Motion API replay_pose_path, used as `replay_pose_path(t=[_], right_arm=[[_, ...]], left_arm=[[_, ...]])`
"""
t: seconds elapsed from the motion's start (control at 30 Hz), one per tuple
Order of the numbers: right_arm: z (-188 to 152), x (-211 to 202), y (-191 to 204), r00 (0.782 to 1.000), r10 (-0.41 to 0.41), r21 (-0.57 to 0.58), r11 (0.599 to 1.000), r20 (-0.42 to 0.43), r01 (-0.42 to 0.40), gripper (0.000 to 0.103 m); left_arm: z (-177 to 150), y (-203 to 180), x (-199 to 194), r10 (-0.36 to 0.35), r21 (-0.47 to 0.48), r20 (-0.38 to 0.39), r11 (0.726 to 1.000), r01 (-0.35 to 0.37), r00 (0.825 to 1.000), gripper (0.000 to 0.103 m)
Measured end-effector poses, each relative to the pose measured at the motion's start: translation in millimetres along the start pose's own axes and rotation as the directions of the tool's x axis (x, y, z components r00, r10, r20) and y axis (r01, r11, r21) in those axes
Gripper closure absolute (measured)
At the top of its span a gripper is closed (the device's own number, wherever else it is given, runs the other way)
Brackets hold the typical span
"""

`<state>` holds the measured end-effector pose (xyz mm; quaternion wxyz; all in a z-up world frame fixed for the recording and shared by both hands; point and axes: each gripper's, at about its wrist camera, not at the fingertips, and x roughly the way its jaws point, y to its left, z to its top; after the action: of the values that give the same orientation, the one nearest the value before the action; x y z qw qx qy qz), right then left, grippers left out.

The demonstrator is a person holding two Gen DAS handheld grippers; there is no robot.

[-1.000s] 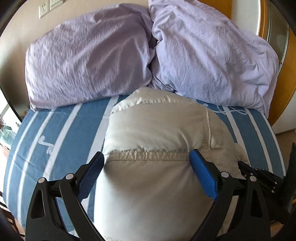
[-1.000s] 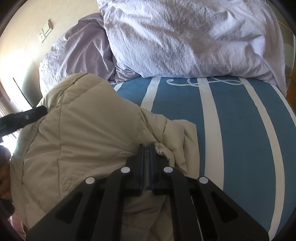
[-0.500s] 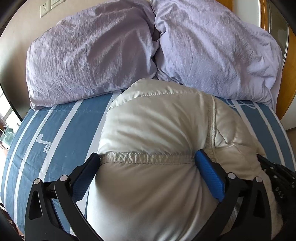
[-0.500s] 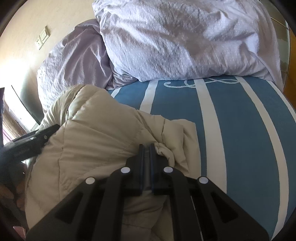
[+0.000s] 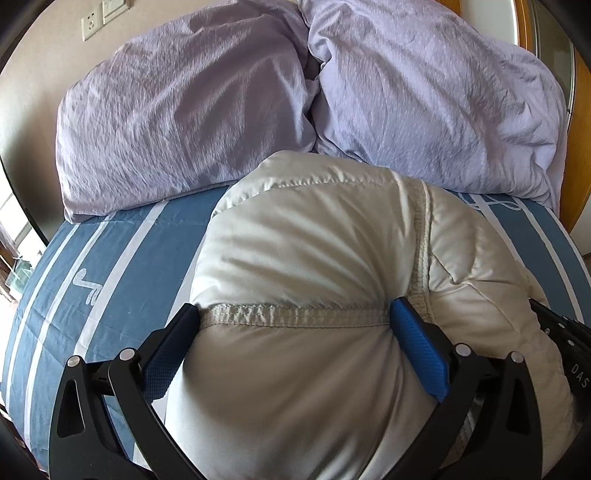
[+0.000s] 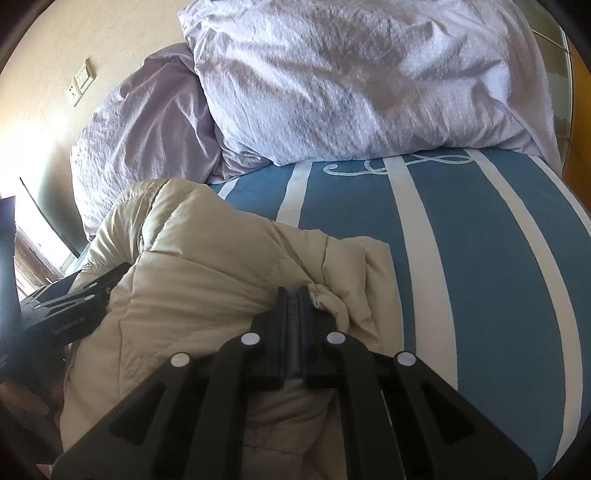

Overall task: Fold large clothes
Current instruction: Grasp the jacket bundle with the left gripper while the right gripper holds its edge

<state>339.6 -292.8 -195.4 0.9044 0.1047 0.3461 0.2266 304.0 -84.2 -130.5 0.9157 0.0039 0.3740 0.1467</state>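
A puffy cream jacket (image 5: 314, 258) lies bundled on the blue striped bed sheet (image 5: 110, 266). My left gripper (image 5: 295, 317) stands wide open astride it. The jacket's bulk swells up between the blue pads (image 5: 421, 354), and a stitched seam runs from one fingertip to the other. In the right wrist view the same jacket (image 6: 207, 280) fills the lower left. My right gripper (image 6: 292, 295) is shut on a bunched fold at the jacket's right edge. The left gripper's black body (image 6: 70, 306) rests against the jacket's left side.
Two lilac pillows (image 5: 184, 103) (image 5: 436, 92) lie against the wall just beyond the jacket. Bare striped sheet (image 6: 480, 240) stretches to the right of it. A wall socket (image 5: 90, 24) sits at the upper left, and a wooden frame (image 5: 580, 206) borders the bed on the right.
My left gripper has sunk onto the jacket, which now looms larger between its fingers, and its jaws have spread slightly. The right gripper has kept still, shut on the fold.
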Motion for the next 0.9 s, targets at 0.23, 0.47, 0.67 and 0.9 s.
replay_pose_path(t=[0.23,0.47,0.67,0.9], right_arm=[[0.5,-0.2,0.7,1.0,-0.007,-0.002,1.0,-0.003,0.007,0.098],[0.2,-0.6,3.2,1.0,-0.028,0.0,1.0,-0.004,0.028,0.098],[-1.2,-1.6,6.5,0.998,-0.057,-0.005,0.998,-0.007,0.057,0.098],[1.0,-11.7,15.4,0.99,-0.127,-0.009,0.992,-0.056,0.127,0.097]], left_arm=[[-1.4,0.1,1.6,-0.004,-0.005,0.005,1.0,0.004,1.0,0.001],[-2.1,2.0,2.6,-0.013,-0.008,0.008,1.0,0.013,1.0,0.001],[-1.6,3.2,5.0,-0.028,-0.012,0.0,1.0,0.028,1.0,0.001],[3.0,9.1,0.3,-0.068,-0.025,-0.036,0.997,0.067,0.997,0.001]])
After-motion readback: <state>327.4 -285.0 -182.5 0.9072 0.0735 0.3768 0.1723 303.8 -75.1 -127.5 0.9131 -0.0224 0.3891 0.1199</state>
